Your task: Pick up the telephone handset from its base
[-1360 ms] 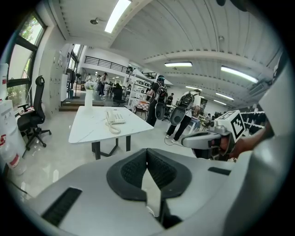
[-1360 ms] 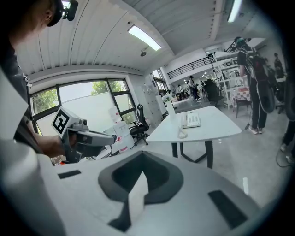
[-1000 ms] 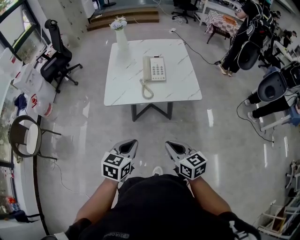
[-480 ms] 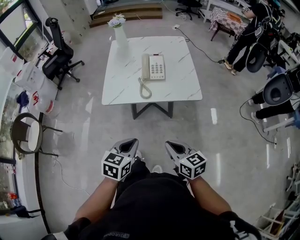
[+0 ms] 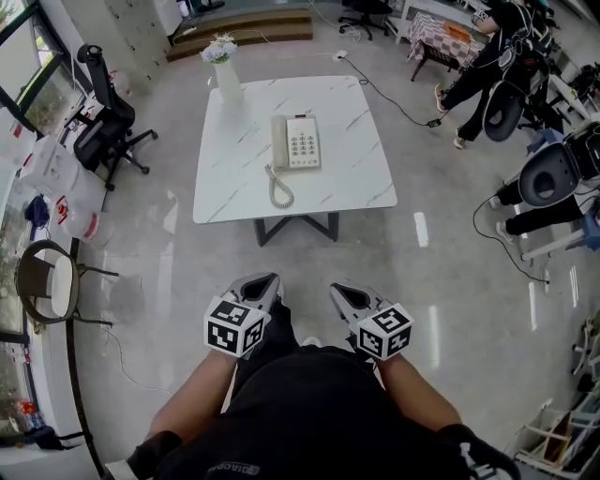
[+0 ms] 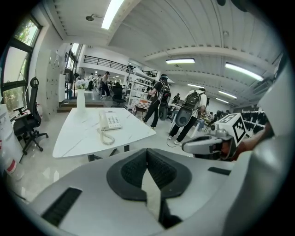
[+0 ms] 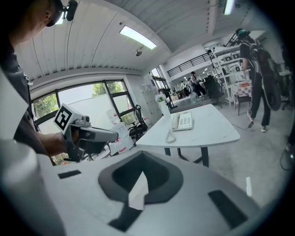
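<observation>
The table (image 5: 356, 169) and phone (image 5: 295, 142) look nearer now. Left tongs (image 5: 264, 279) and right tongs (image 5: 338, 290) are closed, holding nothing. Only their views show ceiling lights (image 6: 112, 11).

Head cam down; gripper views share table (image 5: 352, 169).

White marble-look counter (image 5: 349, 176) on glossy grey floor (image 5: 450, 272), carrying beige telephone (image 5: 298, 142) near centre, handset (image 5: 279, 143) seated on its left side, coiled cord (image 5: 278, 191) trailing toward near edge, white vase (image 5: 228, 86) with flowers (image 5: 219, 49) at far-left corner.
</observation>
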Tool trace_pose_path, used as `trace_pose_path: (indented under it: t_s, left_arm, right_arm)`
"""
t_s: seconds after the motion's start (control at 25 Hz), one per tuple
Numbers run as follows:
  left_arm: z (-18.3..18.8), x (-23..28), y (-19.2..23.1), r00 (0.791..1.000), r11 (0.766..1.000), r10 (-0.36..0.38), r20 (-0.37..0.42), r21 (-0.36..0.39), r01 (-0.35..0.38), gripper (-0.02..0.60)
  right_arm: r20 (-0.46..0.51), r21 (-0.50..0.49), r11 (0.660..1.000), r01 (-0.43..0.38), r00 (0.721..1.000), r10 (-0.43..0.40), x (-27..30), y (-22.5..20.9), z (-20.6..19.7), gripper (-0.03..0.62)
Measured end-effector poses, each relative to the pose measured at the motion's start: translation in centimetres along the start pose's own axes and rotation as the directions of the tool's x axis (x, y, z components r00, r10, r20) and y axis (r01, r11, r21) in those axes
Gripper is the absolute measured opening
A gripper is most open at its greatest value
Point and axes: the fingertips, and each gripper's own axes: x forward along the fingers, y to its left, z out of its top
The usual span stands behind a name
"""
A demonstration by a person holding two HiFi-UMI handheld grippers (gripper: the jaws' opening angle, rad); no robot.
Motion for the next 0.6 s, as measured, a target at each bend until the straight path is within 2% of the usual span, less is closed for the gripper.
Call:
trace_pose_path:
  t_s: [0.28, 0.44, 0.6]
  left_arm:
    - [1.7, 1.3, 2.5, 1.000, 1.000, 0.004, 0.008, -0.006, -0.004, 0.002]
    - [2.2, 2.5, 5.0, 1.000, 1.000, 0.011, 0.004, -0.022, -0.011, 0.003]
    - [4.3, 3.9, 8.0, 1.000, 1.000, 0.011, 0.013, -0.026, -0.011, 0.002]
  right_arm:
    - [-0.015, 0.007, 1.000, 0.007, 1.000, -0.007, 2.5, -1.5, 1.4, 0.002]
    - [-0.024, 0.003, 1.000, 0.006, 1.000, -0.006, 5.0, -2.7, 2.7, 0.001]
    - [-0.034, -0.008, 1.000, 0.009, 0.999, -0.009, 7.9, -3.7, 5.1, 0.000]
